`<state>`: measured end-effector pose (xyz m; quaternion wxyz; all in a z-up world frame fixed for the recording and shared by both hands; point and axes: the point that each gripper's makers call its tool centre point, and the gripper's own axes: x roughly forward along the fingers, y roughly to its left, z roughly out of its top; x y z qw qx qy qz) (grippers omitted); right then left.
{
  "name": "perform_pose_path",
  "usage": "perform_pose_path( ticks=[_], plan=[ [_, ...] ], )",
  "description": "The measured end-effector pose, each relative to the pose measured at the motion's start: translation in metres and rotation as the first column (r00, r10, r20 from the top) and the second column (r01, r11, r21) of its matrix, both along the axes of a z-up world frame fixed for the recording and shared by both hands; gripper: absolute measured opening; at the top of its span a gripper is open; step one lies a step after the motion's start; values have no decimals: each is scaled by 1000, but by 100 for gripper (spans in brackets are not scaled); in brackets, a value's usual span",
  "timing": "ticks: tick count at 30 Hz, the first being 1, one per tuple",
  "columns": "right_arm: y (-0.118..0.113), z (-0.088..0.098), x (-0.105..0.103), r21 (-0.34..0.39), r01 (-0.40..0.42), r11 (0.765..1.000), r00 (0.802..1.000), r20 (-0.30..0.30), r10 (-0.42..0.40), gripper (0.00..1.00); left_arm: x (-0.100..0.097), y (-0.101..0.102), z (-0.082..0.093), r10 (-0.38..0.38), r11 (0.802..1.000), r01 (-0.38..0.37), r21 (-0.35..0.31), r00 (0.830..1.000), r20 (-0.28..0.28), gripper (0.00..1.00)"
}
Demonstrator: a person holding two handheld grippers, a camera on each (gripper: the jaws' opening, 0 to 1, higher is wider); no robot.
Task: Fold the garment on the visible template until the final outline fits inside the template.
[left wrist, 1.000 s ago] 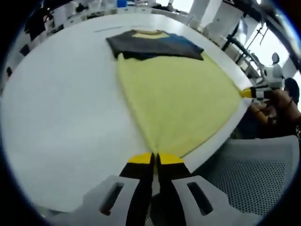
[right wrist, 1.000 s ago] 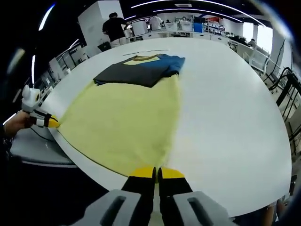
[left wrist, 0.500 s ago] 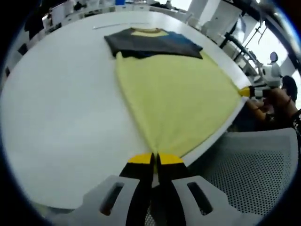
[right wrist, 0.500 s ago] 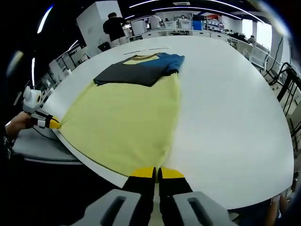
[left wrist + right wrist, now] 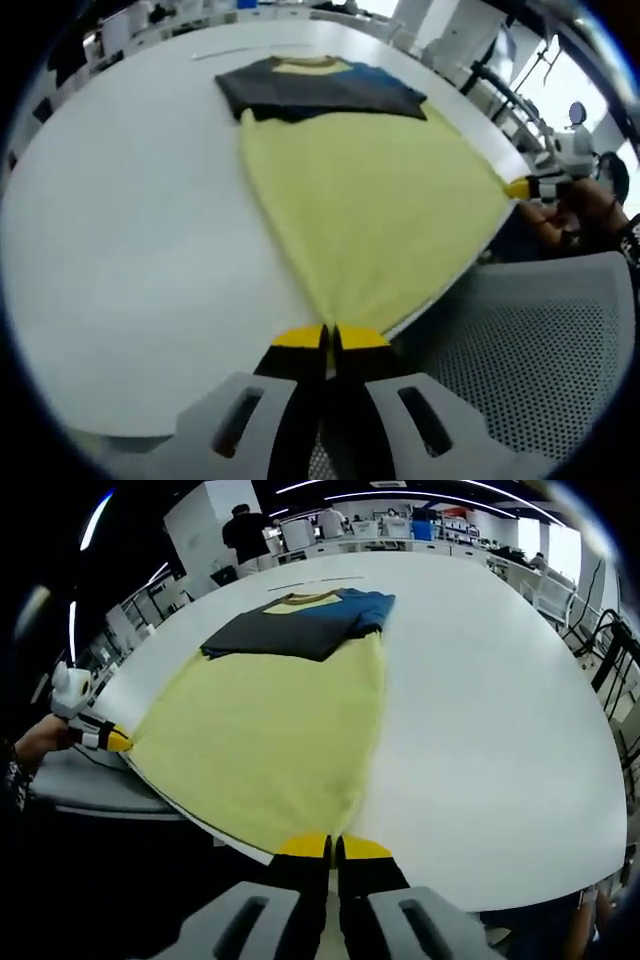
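Beside table (image 5: 120,250), mesh chair (image 5: 520,360).

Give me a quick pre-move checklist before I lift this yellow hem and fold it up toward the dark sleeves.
1. Left claw shut on one hem corner of the yellow garment: ok.
2. Right claw shut on the other hem corner: ok.
3. Hem stretched taut between the two claws along the near edge of the white table: ok.
4. Yellow panel lying flat, without big wrinkles: ok.
5. Dark sleeves already folded across the chest at the far end: ok.
6. Template outline visible under or around the garment: cannot tell.
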<state>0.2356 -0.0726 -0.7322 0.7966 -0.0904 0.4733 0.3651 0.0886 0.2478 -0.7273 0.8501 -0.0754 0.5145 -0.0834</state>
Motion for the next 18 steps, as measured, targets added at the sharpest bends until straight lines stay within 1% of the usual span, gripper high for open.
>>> perform_pose_path(
  ticks=[8,11,15,18],
  plan=[
    [0,1,-8,-2,-10,1000,1000,-12,10,0,-7,-1,3,-3,1000,3,-5,1000,2,0],
    [0,3,-11,-3,-14,1000,1000,-16,14,0,-9,-2,7,-13,1000,13,6,1000,4,0],
    [0,12,-11,-2,-20,1000,1000,-7,20,0,-9,-2,14,-24,1000,24,16,1000,15,0],
    [1,20,-7,6,-23,1000,1000,5,23,0,-5,-1,22,-20,1000,19,20,999,30,0]
  ],
)
